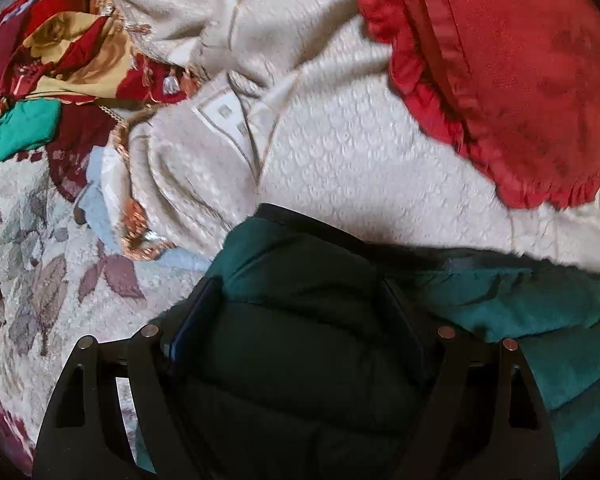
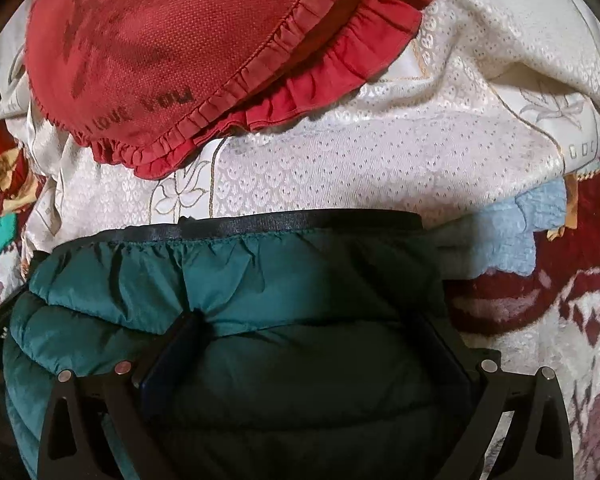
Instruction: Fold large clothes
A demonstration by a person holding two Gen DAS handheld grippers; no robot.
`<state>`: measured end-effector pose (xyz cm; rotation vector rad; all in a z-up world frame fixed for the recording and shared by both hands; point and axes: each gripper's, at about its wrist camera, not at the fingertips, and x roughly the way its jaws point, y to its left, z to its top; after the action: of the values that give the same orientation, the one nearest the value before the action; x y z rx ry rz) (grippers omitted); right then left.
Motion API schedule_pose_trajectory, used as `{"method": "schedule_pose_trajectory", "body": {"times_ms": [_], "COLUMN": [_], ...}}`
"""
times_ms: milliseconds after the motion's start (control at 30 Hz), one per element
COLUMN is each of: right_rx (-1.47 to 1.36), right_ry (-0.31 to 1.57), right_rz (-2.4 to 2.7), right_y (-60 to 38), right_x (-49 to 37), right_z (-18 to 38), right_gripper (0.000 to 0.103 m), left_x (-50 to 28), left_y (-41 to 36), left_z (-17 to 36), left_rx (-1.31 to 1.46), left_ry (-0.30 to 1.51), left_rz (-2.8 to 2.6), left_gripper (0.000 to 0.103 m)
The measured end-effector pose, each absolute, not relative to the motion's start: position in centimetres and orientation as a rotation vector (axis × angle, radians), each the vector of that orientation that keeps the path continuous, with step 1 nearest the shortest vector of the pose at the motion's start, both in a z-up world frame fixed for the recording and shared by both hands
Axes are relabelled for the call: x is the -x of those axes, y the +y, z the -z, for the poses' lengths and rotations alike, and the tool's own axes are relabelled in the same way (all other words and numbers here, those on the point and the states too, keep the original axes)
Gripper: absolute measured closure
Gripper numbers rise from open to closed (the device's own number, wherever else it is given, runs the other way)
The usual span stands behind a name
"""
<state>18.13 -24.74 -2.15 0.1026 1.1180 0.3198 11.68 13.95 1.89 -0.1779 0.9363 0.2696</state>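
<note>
A dark green quilted puffer jacket [image 1: 500, 304] [image 2: 140, 272] lies on the bed, its black-bound hem [image 2: 280, 220] toward the far side. My left gripper [image 1: 300, 284] points down onto the jacket near its left end. Its jaws stand wide and the puffy fabric fills the gap between them without being squeezed. My right gripper [image 2: 310, 316] is also down on the jacket, open to its widest, with the green quilting bulging between the fingers. Under both grippers the jacket lies in shadow.
A red frilled cushion [image 1: 520, 60] [image 2: 160, 40] rests on a cream embossed bedspread [image 1: 340, 140] [image 2: 380, 152] just beyond the jacket. A heap of red, gold and green clothes [image 1: 60, 40] lies far left. A light blue cloth [image 2: 520, 224] and a leaf-patterned blanket [image 1: 32, 280] flank the jacket.
</note>
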Motion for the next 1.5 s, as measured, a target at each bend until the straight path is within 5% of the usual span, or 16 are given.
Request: {"method": "schedule_pose_trajectory", "body": {"times_ms": [233,433,800,1100,1233,1500], "right_rx": [-0.104,-0.128,-0.006,-0.1,-0.049,0.038], "right_ry": [0.966,1.015,1.009,0.892,0.924,0.992], "right_rz": [-0.299,-0.208,-0.219,-0.329,-0.466,-0.472], "right_y": [-24.4,-22.3,-20.0,-20.0,-17.0,-15.9], "right_x": [-14.8,-10.3,-11.1,-8.3,-7.2,-7.2], "right_z": [-4.9,-3.8,0.4,-5.7,-4.8,-3.8], "right_gripper": [0.0,0.0,0.0,0.001,0.001,0.0], "left_x": [-7.3,-8.8,-8.8,-4.8,-6.4,-4.4], "left_y": [10.0,5.0,4.4,6.8,8.9,9.5], "left_z": [-9.8,-4.0,-1.9,-7.8,-2.9,-5.1], "left_rx": [0.192,0.083,0.045,0.122,0.166,0.192], "left_ry": [0.66,0.916,0.895,0.745,0.944,0.889], "left_rz": [-0.072,-0.004,-0.061,-0.12,-0.182,-0.15], "left_gripper": [0.021,0.021,0.02,0.02,0.019,0.019]}}
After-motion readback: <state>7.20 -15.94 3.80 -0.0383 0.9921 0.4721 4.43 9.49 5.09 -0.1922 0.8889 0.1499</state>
